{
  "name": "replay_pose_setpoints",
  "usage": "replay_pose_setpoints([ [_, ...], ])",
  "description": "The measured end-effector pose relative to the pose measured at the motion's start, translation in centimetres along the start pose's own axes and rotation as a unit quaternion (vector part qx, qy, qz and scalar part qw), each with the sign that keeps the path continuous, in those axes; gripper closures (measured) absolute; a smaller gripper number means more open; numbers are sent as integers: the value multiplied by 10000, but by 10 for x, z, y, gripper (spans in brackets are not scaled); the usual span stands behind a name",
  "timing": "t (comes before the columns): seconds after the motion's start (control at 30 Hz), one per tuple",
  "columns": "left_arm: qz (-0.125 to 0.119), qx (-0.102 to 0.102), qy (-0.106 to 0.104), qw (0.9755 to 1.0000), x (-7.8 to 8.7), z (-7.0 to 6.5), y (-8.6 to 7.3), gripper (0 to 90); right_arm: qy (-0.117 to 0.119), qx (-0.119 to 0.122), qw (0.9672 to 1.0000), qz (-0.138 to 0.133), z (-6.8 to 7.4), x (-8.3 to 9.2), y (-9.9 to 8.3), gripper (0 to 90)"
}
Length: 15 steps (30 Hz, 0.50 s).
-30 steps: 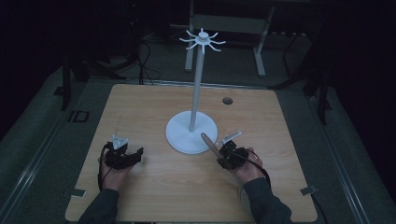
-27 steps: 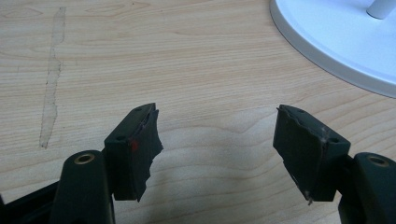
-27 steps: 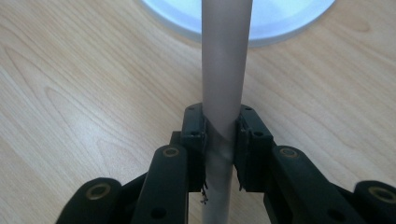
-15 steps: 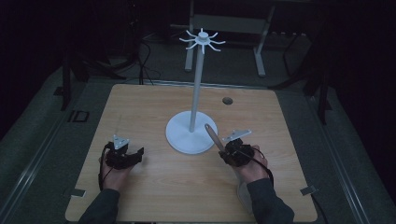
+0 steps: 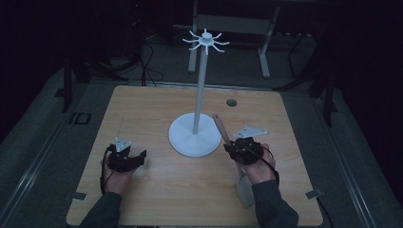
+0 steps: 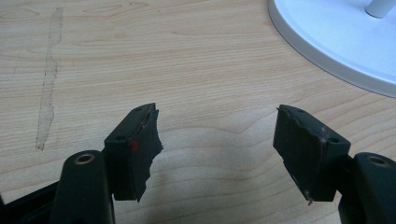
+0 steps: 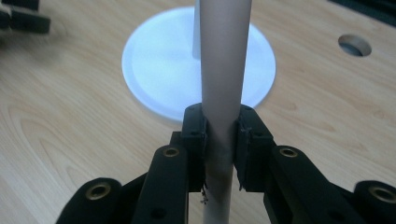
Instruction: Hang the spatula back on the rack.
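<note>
Now | wooden handle clamped between right gripper fingers

My fingers clamp a pale wooden handle, a smooth round stick that tilts up toward the white stand. That stand has a round flat base on the bench, a thin upright pole and a crown of curved hooks on top.

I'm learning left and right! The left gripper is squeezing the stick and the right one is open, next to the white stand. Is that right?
Nearly, but the sides are swapped. The right gripper is shut on the stick, as the right gripper view shows. The left gripper is open, with bare table between its jaws. Both are near the white stand.
</note>
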<state>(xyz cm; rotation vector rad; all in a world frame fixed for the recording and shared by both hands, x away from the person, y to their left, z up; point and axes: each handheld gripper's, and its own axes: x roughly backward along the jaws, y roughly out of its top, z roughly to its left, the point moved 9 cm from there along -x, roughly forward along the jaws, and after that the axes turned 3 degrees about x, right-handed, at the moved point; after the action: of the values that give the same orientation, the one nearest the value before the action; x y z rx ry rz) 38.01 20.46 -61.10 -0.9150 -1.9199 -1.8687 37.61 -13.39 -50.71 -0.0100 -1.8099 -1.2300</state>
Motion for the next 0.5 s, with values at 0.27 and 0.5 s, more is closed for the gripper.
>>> replay_pose_setpoints([
  [0.27, -20, 14, 1, 10000, 0, 0, 1, 313, -72, -105, 9995, -284, -2, 5, 11, 756],
  [0.5, -18, 10, -1, 10000, 0, 0, 1, 313, 26, -278, 9987, -435, -1, 7, 15, 756],
])
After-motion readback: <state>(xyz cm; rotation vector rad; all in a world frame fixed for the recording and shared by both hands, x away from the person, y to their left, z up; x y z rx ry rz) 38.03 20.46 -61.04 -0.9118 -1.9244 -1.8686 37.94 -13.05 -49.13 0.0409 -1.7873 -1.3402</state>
